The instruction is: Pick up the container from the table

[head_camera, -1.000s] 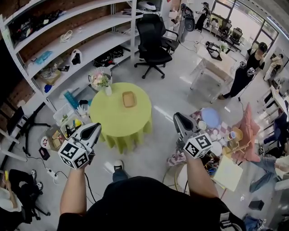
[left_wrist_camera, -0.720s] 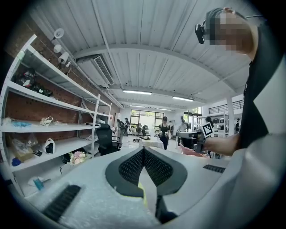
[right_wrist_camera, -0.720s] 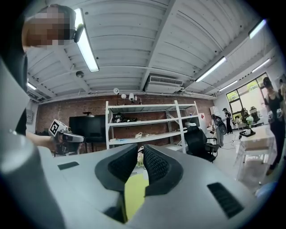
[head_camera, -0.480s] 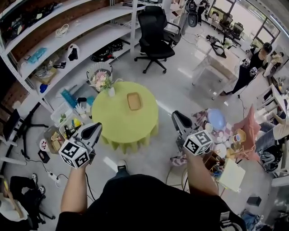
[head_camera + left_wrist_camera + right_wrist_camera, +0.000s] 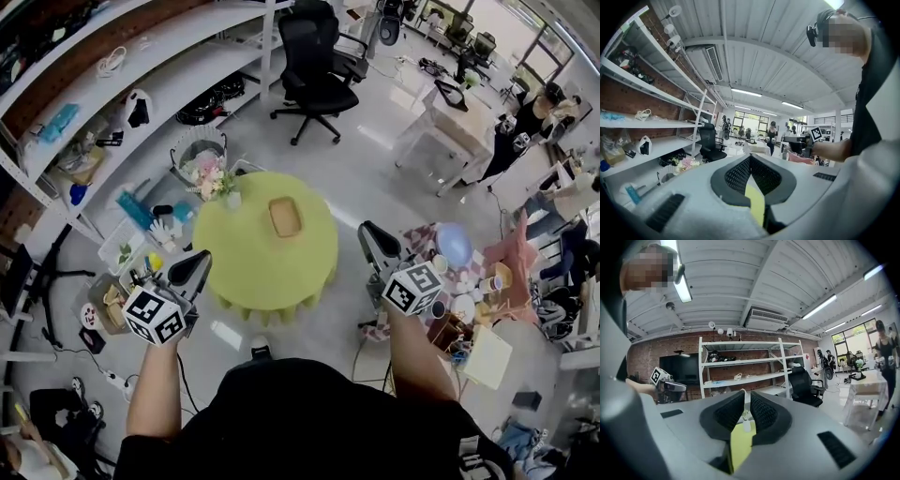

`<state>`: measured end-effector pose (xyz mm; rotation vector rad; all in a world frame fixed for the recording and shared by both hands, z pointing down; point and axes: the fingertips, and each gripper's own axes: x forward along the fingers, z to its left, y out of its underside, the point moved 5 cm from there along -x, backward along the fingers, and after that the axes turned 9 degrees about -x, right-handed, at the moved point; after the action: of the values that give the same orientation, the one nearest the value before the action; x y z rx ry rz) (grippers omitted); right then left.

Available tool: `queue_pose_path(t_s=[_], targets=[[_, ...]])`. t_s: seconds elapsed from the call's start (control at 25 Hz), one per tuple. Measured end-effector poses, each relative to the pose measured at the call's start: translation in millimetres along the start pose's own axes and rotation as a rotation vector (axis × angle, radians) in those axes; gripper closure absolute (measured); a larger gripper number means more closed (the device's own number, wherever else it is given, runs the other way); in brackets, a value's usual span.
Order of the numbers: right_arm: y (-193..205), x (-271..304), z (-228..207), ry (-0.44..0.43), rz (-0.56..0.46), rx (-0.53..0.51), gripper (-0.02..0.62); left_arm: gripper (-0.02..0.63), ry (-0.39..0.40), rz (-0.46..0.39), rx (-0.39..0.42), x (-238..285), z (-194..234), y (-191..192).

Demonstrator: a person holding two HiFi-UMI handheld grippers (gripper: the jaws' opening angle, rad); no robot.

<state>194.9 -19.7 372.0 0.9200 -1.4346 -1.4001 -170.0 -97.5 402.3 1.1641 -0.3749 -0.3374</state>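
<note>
Overhead, tan container, green table, patterned marker cubes

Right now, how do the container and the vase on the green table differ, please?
The container is tan, low and rectangular; the vase is white, small and upright. The container sits near the middle; the vase stands at the far edge. Both rest on the table.

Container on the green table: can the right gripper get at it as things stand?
Probably yes, after a reach: the container lies in the open on the table, with nothing between it and the right gripper, which hangs short of it, jaws nearly together.
</note>
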Motion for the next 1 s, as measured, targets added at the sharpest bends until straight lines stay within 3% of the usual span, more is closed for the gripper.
queue_pose_path(t_s=[0.44,1.0], targets=[[-17.7,37.4,8.8,0.079,-0.007,-0.004,0.548,0.591,0.093,0.011,0.010,17.9,53.3,-26.1],[-18.8,42.1,-6.9,0.111,-0.022,0.017,0.548,0.591,0.132,0.010,0.032,42.5,57.1,-39.6]])
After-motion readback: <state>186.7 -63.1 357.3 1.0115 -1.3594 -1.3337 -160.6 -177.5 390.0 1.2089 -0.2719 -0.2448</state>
